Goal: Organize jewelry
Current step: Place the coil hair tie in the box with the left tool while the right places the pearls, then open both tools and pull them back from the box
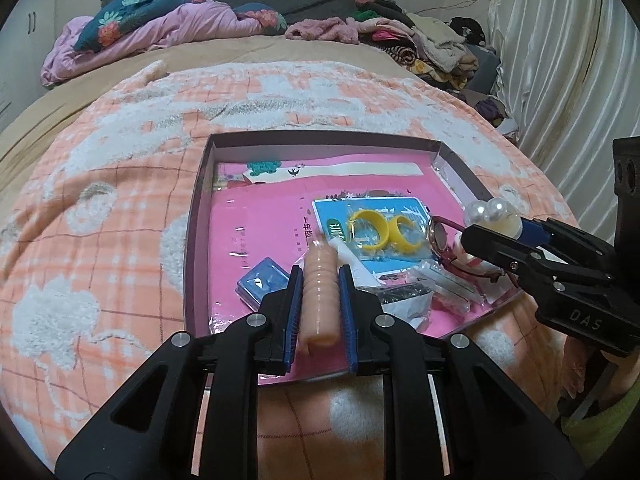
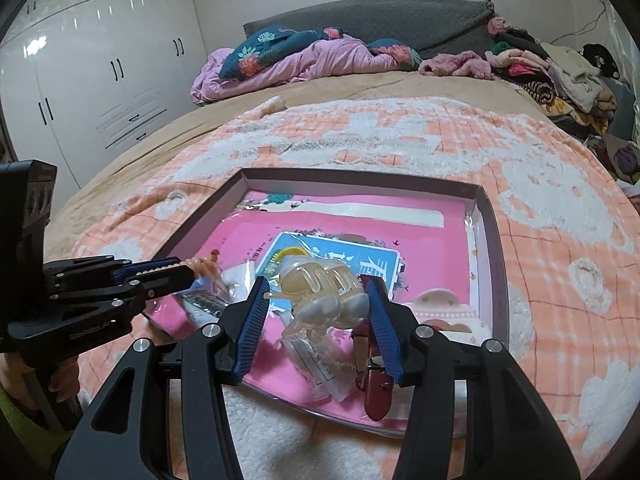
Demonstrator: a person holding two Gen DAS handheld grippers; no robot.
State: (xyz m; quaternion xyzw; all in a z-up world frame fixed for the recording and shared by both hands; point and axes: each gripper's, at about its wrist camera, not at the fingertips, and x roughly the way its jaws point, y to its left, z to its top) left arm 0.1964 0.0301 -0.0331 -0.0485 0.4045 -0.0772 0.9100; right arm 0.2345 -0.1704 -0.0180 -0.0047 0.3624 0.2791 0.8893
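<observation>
Above the near edge of the shallow box [image 2: 490,240] on the bed, the right gripper [image 2: 320,300] is clamped on a pearl hair claw [image 2: 320,292], the left gripper [image 1: 318,280] on what looks like a peach beaded bracelet [image 1: 318,288]. Releasing early could tip either onto the blanket [image 1: 100,260], or onto the yellow rings [image 1: 384,234].

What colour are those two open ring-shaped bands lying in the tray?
The two plastic ring-shaped bands are bright yellow, lying on a light-blue card; the left wrist view shows them best.
</observation>
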